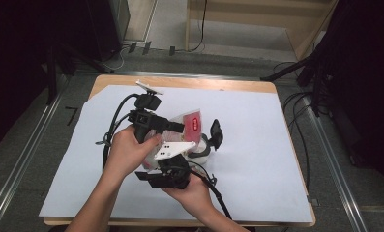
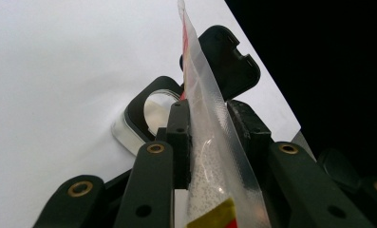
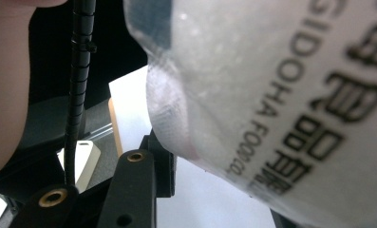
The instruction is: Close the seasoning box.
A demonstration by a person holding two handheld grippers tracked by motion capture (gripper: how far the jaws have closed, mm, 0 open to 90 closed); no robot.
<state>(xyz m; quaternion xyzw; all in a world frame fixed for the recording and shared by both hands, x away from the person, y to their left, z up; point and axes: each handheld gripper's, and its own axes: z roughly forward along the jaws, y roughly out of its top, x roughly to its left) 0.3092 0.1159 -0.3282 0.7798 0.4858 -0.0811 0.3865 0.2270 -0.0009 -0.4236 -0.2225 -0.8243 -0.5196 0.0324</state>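
We hold the left gripper (image 2: 210, 137) level, its jaws clamped on the plastic bag (image 2: 210, 142). The right gripper (image 1: 172, 169) presses under it; its grip we cannot tell.

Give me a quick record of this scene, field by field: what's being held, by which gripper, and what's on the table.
held item: clear plastic food pouch with a red label and printed lettering
left gripper: shut on the pouch's edge, pouch standing upright between the jaws
right gripper: at the pouch's lower side; one jaw touches the film, grip cannot be confirmed
beneath the pouch: black-rimmed container with its black lid open
surface: white sheet over a wooden table
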